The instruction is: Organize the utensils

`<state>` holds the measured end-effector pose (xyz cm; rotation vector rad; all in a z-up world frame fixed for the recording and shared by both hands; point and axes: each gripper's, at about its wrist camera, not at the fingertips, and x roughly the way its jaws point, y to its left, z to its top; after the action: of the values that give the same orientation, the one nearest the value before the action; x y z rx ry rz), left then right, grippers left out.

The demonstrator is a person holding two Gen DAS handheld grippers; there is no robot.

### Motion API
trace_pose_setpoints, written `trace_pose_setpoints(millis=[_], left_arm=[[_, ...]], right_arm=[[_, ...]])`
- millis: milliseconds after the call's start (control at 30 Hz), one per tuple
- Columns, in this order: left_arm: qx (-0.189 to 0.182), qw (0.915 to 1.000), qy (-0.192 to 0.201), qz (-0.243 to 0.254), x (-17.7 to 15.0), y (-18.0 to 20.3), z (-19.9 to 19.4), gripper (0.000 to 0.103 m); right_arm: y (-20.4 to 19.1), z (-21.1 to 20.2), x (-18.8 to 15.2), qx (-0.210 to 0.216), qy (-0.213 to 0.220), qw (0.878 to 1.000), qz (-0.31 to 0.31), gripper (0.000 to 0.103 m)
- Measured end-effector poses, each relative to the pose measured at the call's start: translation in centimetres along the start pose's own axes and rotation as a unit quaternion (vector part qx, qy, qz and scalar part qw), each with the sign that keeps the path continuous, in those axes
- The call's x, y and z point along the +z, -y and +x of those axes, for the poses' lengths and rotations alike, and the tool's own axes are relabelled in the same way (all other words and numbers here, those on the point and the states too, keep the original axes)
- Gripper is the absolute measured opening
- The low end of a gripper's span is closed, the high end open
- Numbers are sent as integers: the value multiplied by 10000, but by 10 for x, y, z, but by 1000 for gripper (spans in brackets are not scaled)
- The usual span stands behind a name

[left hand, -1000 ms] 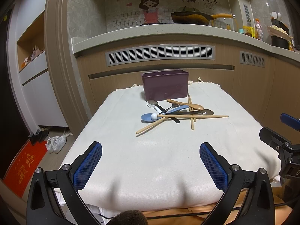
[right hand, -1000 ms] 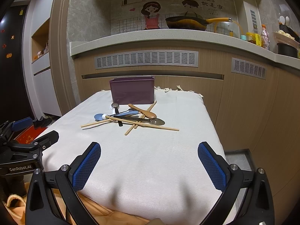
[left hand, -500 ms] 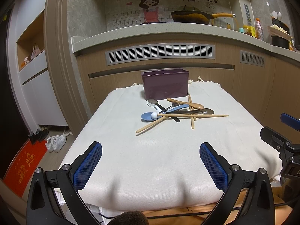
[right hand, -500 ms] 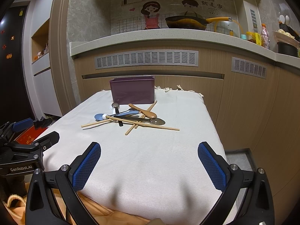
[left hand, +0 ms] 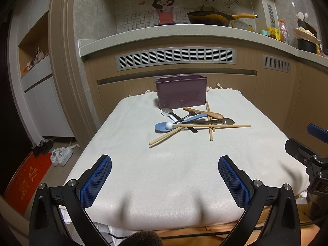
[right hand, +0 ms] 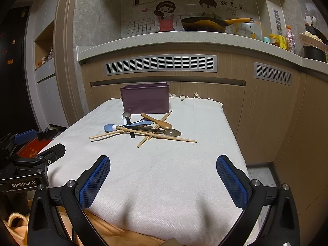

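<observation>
A pile of utensils lies on the white cloth-covered table (left hand: 174, 164) (right hand: 164, 174): wooden chopsticks (left hand: 213, 125) (right hand: 157, 136), a wooden spoon (left hand: 205, 113) (right hand: 158, 121), a blue spoon (left hand: 162, 126) (right hand: 108, 127) and a metal spoon (left hand: 226, 121) (right hand: 173, 132). Behind the pile stands a purple utensil box (left hand: 181, 91) (right hand: 145, 98). My left gripper (left hand: 165, 178) hangs open over the near table edge, well short of the pile. My right gripper (right hand: 163, 178) is open too, nothing between its fingers.
A wooden kitchen counter (left hand: 184, 34) with a pan (left hand: 209, 18) rises right behind the table. Shoes (left hand: 61, 155) and a red mat (left hand: 26, 180) lie on the floor to the left. In the right wrist view the table's right edge drops to bare floor (right hand: 260, 174).
</observation>
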<state>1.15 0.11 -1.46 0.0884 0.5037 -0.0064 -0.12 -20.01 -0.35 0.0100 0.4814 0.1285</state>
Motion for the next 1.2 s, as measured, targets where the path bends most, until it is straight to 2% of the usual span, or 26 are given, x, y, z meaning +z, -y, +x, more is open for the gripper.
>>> trace_pose_setpoints(millis=[1200], left_arm=[[-56, 9999, -60, 145, 2, -1, 7, 103]], right_arm=[[-2, 8, 0, 58, -136, 9998, 148, 103]])
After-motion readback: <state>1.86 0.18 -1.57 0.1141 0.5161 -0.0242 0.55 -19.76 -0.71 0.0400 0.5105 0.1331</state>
